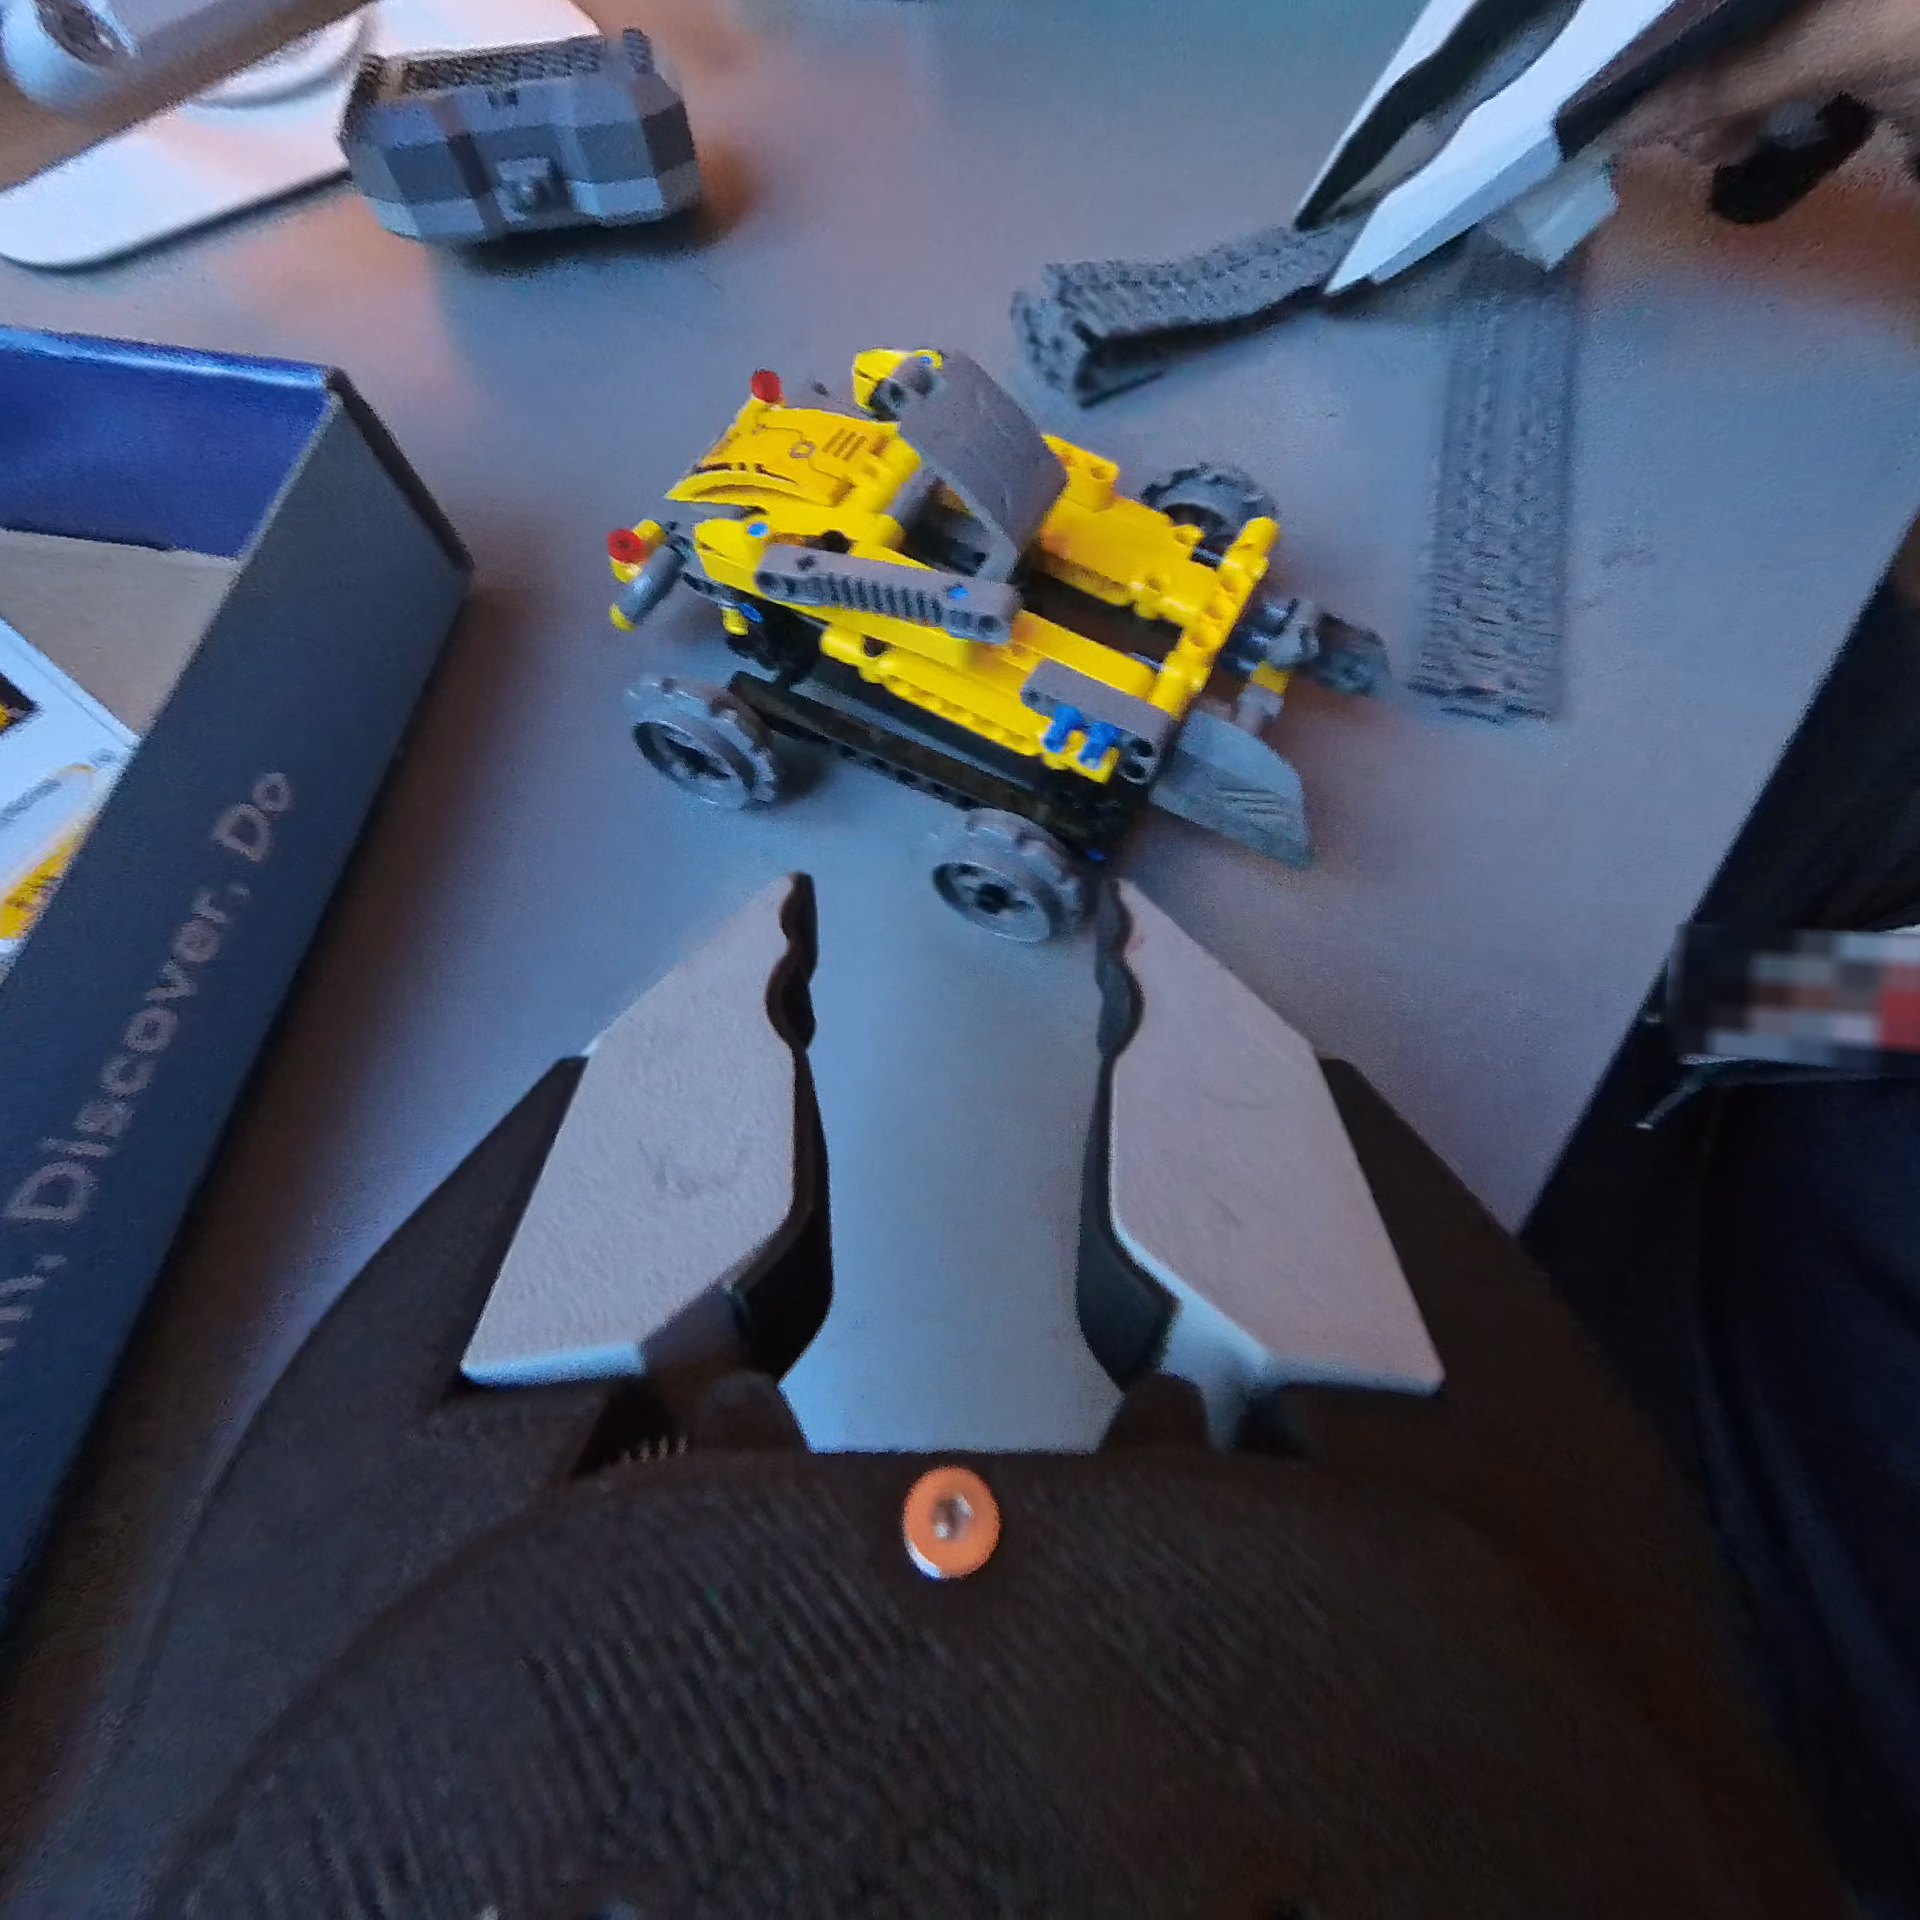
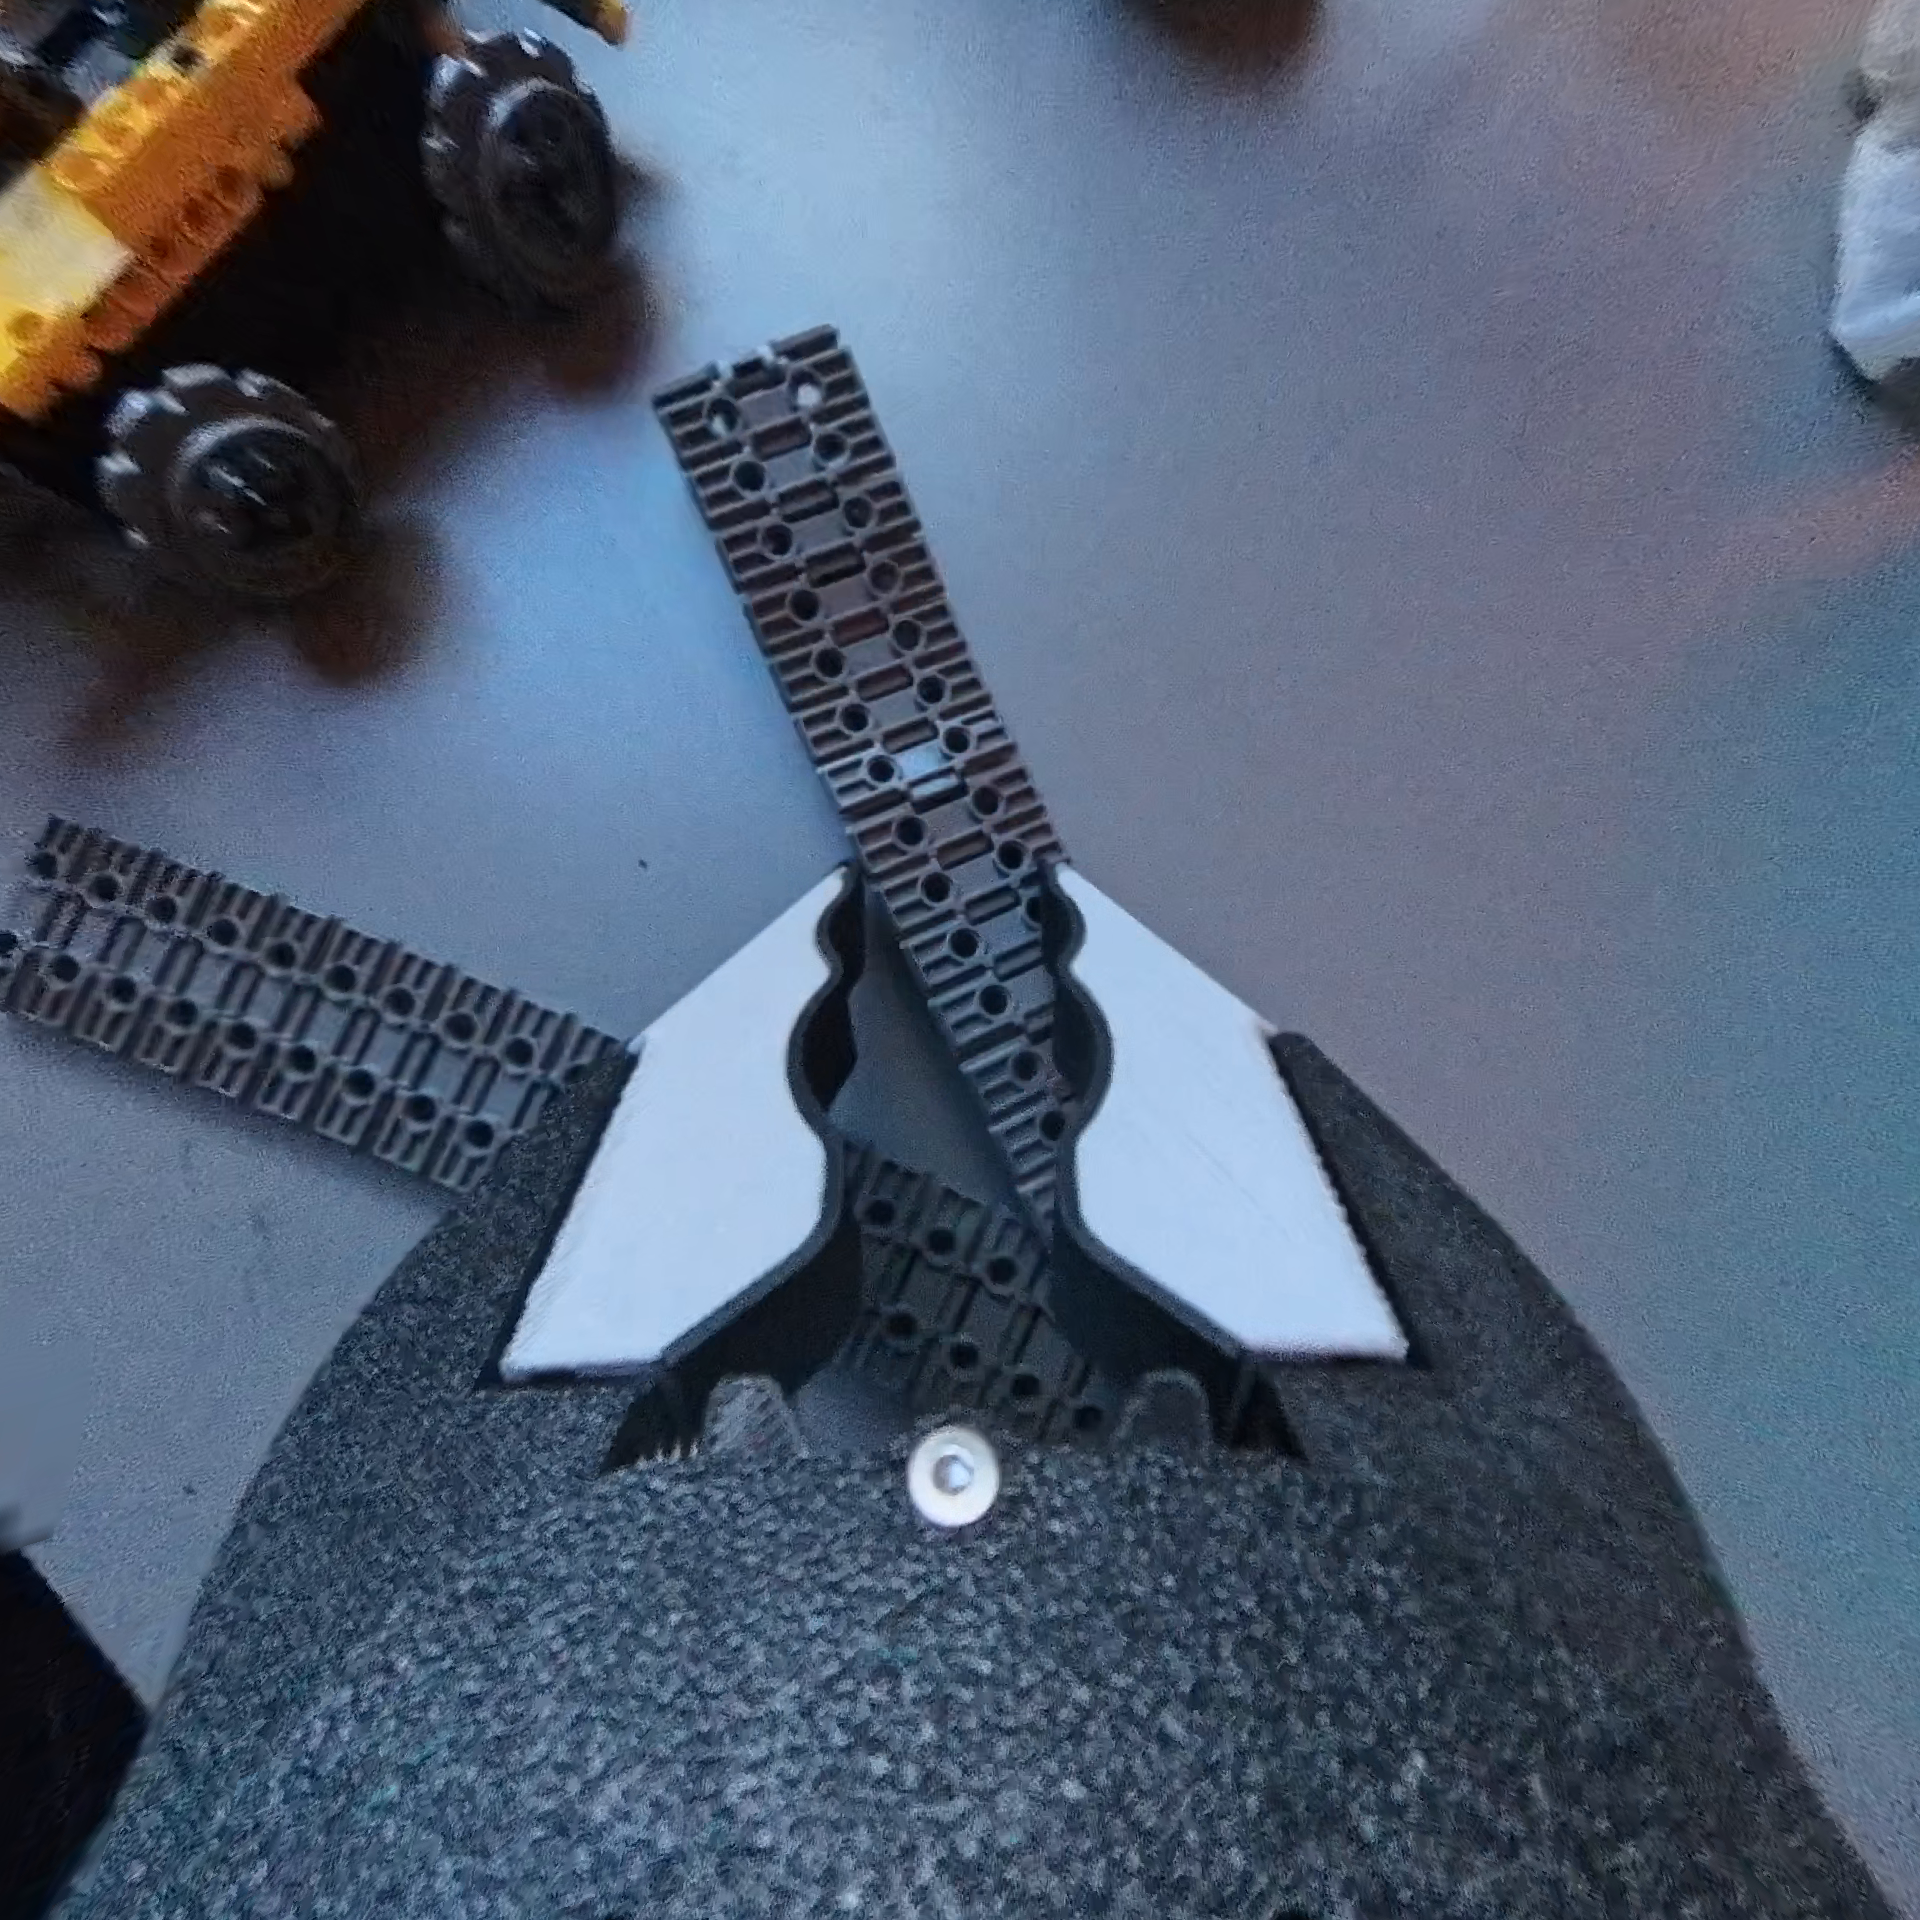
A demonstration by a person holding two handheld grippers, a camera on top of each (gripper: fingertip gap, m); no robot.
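A yellow brick-built toy bulldozer [image 1: 956,613] with grey wheels and a grey front blade stands on the grey table. My left gripper [image 1: 956,904] is open and empty, and its fingertips lie just short of the nearest wheel [image 1: 1003,883]. My right gripper [image 2: 954,883] is shut on a dark grey toy track strip [image 2: 831,582] that sticks out forward between its fingers. In the left wrist view this gripper [image 1: 1325,249] holds the strip [image 1: 1174,301] behind the bulldozer. A second track strip [image 2: 260,997] lies flat on the table, partly under the right gripper. The bulldozer's wheels [image 2: 520,135] show at the upper left of the right wrist view.
A dark blue cardboard box [image 1: 208,831] stands open at the left. A grey faceted device [image 1: 520,135] and a white stand [image 1: 156,197] are at the back. The second strip [image 1: 1496,520] lies right of the bulldozer. A person's dark clothing [image 1: 1766,1351] borders the table's right edge.
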